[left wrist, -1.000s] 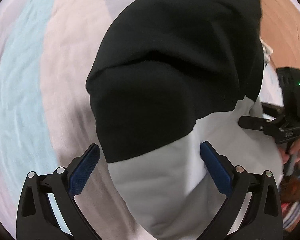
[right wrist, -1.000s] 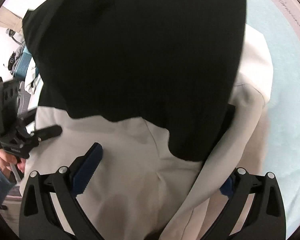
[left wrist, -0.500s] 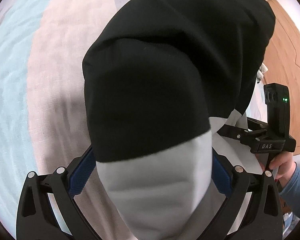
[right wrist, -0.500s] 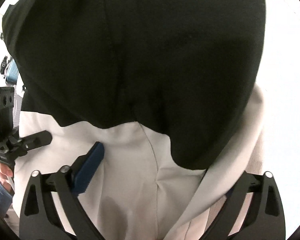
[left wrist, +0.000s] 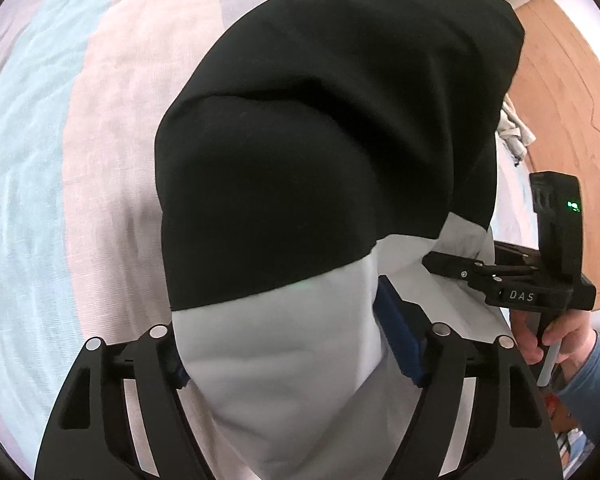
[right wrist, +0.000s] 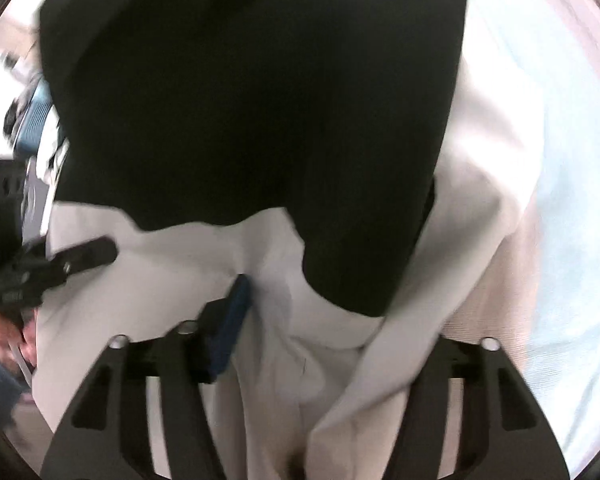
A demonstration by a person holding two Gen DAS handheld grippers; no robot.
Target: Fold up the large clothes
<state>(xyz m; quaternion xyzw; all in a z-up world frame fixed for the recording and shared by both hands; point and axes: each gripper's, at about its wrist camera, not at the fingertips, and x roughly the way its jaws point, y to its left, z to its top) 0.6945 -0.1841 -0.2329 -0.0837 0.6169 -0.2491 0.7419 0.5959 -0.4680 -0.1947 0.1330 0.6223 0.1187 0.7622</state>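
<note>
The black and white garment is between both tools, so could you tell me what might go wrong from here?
1. The left tool has just been closing on a thick white bunch of the garment; layers could slip.
2. The right tool has also been closing; its far finger is hidden under cloth, so it may catch a different layer.

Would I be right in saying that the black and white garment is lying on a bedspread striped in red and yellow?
Not quite: the left wrist view shows the bedspread striped in pale blue, pink and grey. The garment is indeed black and white.
</note>
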